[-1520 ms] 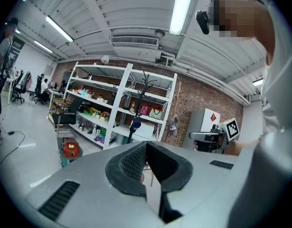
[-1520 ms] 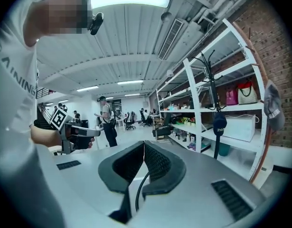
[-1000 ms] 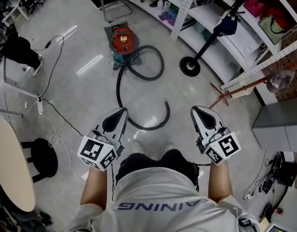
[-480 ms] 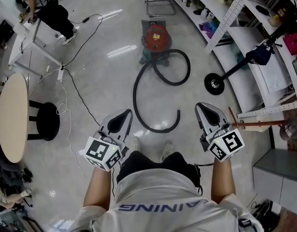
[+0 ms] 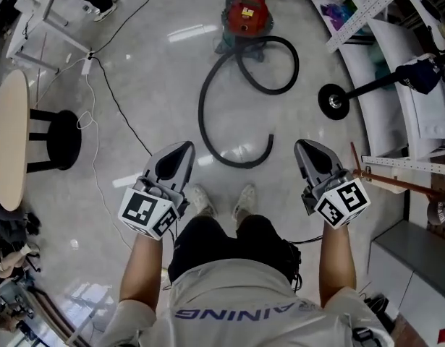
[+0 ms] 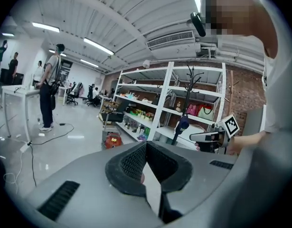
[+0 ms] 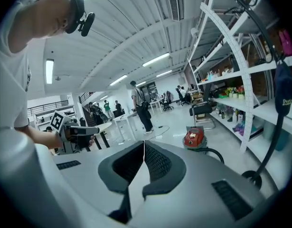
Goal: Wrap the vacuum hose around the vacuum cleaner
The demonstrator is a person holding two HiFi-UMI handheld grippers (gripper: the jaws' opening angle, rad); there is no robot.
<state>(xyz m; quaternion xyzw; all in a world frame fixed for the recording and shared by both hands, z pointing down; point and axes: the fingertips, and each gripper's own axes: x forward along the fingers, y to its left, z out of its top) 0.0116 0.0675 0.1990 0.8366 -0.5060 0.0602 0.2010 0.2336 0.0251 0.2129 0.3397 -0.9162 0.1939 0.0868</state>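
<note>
A red vacuum cleaner [image 5: 246, 13] stands on the shiny floor far ahead of me. Its black hose [image 5: 202, 114] lies loose on the floor, looping beside the cleaner, then curving toward me; its free end [image 5: 270, 142] lies between my grippers' lines. My left gripper [image 5: 180, 150] and right gripper [image 5: 306, 150] are held at waist height, well short of the hose, both shut and empty. The left gripper view shows its pads meeting [image 6: 145, 147], with the vacuum cleaner [image 6: 112, 140] in the distance. The right gripper view shows shut jaws [image 7: 144, 144], the cleaner [image 7: 193, 137] and the hose [image 7: 215, 154].
A round table [image 5: 9, 143] and a black stool [image 5: 56, 139] stand at the left, with cables [image 5: 121, 107] trailing across the floor. White shelving [image 5: 385, 45] and a coat stand's round base [image 5: 333, 101] line the right side. People stand at desks far off.
The head view has swung, so the vacuum and hose now sit higher and more to the right in the frame. Both grippers keep their pose in front of the body, still shut.
</note>
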